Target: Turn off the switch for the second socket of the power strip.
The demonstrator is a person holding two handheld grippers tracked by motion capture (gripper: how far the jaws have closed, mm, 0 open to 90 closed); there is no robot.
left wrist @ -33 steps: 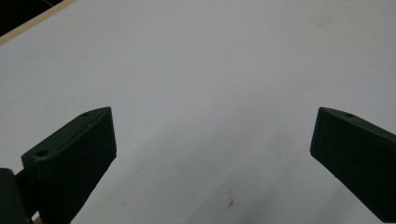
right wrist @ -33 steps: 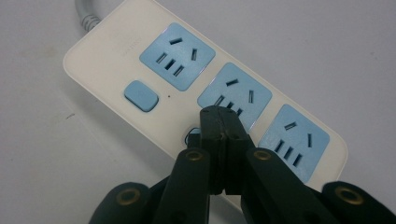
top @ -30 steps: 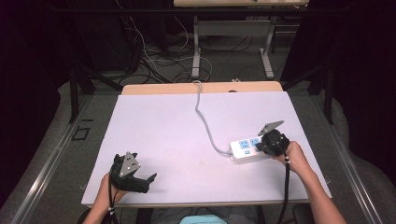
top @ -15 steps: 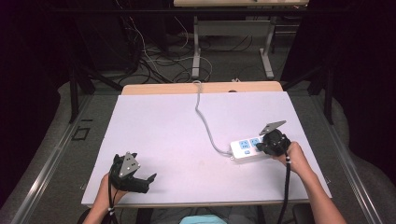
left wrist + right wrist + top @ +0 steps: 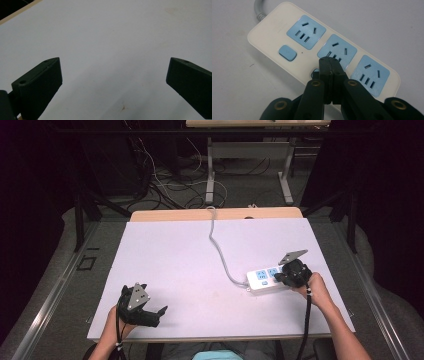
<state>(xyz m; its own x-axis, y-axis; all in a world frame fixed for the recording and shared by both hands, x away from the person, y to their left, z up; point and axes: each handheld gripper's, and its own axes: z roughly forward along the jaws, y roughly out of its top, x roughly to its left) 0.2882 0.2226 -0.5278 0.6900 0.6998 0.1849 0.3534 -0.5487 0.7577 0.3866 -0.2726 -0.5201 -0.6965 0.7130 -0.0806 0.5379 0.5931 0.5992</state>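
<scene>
A white power strip (image 5: 270, 280) lies on the desk (image 5: 190, 255) near its right edge, about halfway between the far and near edges, set slightly askew. It carries three blue sockets (image 5: 306, 32) in a row and a small blue switch (image 5: 287, 52) beside the socket nearest the cord end. Its grey cord (image 5: 218, 245) runs from the strip's left end across the white surface and over the far edge of the desk near the middle.

The right gripper (image 5: 283, 277) sits over the right end of the power strip, held by the right hand (image 5: 314, 287). In the right gripper view its jaws are clenched tight together, pad against pad, with nothing between them. The joined tips stand over the strip's near long edge, just below the middle socket, by a small round mark on the casing; whether they actually press on the casing is hard to tell from this angle.

The left gripper (image 5: 152, 316) rests near the near-left corner of the desk, held by the left hand (image 5: 119, 320), well apart from the power strip. Its jaws are spread wide and released, with bare desk surface between them.
</scene>
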